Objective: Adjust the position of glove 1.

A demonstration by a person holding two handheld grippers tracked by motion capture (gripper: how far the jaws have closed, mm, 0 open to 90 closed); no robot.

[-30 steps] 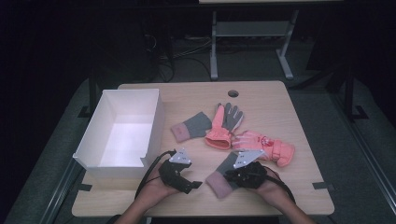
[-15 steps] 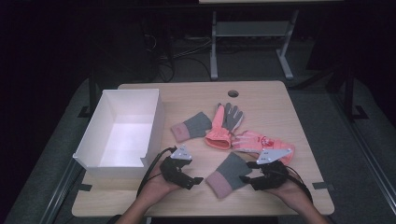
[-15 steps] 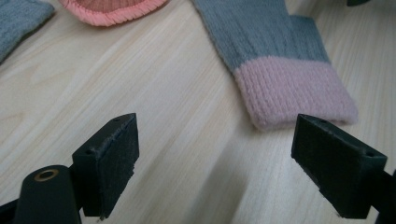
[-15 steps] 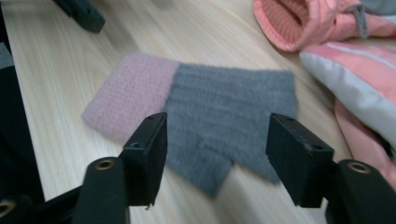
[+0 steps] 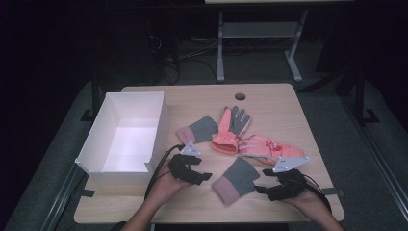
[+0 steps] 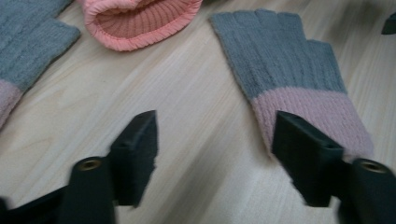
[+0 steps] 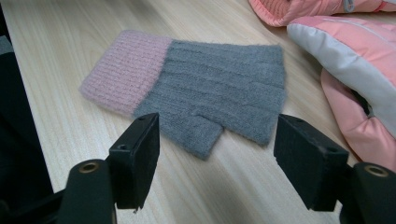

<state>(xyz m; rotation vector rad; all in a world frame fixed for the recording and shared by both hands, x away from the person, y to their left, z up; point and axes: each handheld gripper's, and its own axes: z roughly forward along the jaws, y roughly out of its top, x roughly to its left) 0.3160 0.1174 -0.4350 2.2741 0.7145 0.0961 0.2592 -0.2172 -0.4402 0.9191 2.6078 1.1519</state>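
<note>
Both grippers stand open and empty, left gripper just narrowing, right gripper just widening, with the grey-pink mitt flat between them at the table's near edge.

A grey knit mitt with a pink cuff and open finger ends lies flat on the table. It sits between the two pairs of fingers, apart from all of them. Its cuff is just beyond the left gripper's right-hand finger, and its short thumb points toward the right gripper's fingers.
</note>
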